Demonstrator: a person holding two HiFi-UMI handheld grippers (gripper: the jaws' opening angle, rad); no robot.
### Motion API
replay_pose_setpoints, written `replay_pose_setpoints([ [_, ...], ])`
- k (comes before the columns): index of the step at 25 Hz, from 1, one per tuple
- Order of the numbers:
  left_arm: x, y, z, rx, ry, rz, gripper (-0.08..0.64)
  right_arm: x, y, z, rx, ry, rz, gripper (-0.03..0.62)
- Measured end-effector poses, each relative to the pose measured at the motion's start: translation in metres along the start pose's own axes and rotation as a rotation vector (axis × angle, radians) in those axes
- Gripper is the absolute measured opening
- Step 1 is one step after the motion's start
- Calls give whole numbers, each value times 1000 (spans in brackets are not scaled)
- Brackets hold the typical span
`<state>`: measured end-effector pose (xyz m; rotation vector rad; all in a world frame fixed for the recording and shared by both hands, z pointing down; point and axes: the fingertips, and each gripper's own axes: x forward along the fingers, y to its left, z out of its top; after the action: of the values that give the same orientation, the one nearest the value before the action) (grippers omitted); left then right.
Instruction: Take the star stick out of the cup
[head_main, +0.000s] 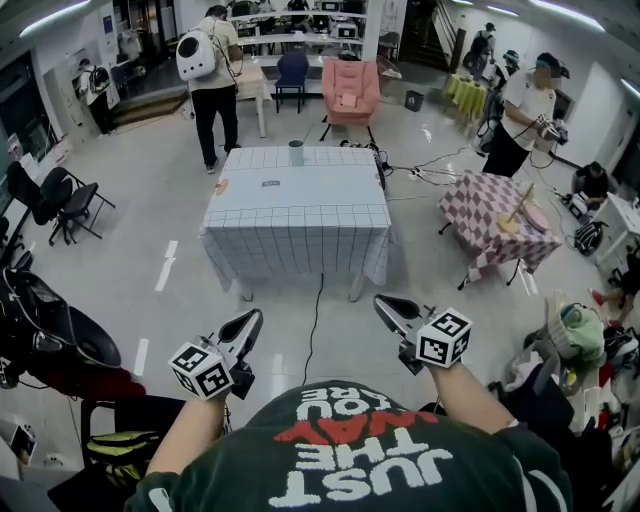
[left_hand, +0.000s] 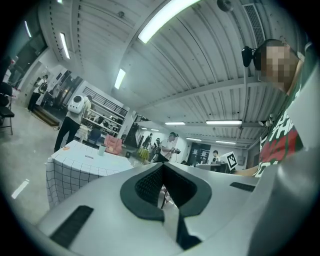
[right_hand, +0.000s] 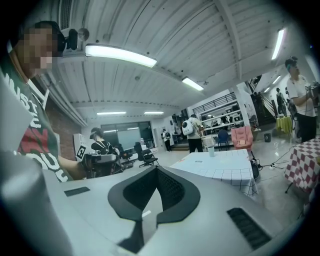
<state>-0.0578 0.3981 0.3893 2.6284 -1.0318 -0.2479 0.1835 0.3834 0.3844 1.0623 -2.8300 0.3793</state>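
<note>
A small grey-green cup (head_main: 296, 152) stands at the far edge of a table with a white checked cloth (head_main: 295, 225), a few steps ahead of me. I cannot make out a star stick in it from here. My left gripper (head_main: 254, 317) and right gripper (head_main: 382, 302) are held in front of my chest, both shut and empty, pointing towards the table. The left gripper view has the cup (left_hand: 101, 149) far off to the left of the closed left gripper (left_hand: 162, 165). From the right gripper view, the cup (right_hand: 211, 150) is up and right of the closed right gripper (right_hand: 156, 169).
A flat label (head_main: 270, 183) and a small orange thing (head_main: 221, 186) lie on the cloth. A black cable (head_main: 314, 320) runs over the floor to the table. A person with a white backpack (head_main: 213, 70) stands behind it. A red-checked table (head_main: 495, 225) is right, black chairs (head_main: 60, 200) left.
</note>
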Motion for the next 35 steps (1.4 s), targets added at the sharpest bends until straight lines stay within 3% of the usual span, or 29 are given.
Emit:
replay_pose_setpoints([
  [10, 55, -51, -36, -28, 47, 9, 8, -52, -47, -19, 10, -15, 35, 32],
  [16, 64, -31, -29, -22, 60, 25, 8, -34, -66, -24, 46, -19, 38, 32],
  [24, 82, 74, -17, -84, 42, -8, 8, 67, -87, -12, 17, 18, 11, 32],
  [29, 103, 187, 18, -97, 38, -72, 8, 174, -108, 15, 36, 4, -47, 32],
  [35, 127, 291, 69, -46, 80, -151, 8, 288, -127, 61, 25, -4, -96, 32],
])
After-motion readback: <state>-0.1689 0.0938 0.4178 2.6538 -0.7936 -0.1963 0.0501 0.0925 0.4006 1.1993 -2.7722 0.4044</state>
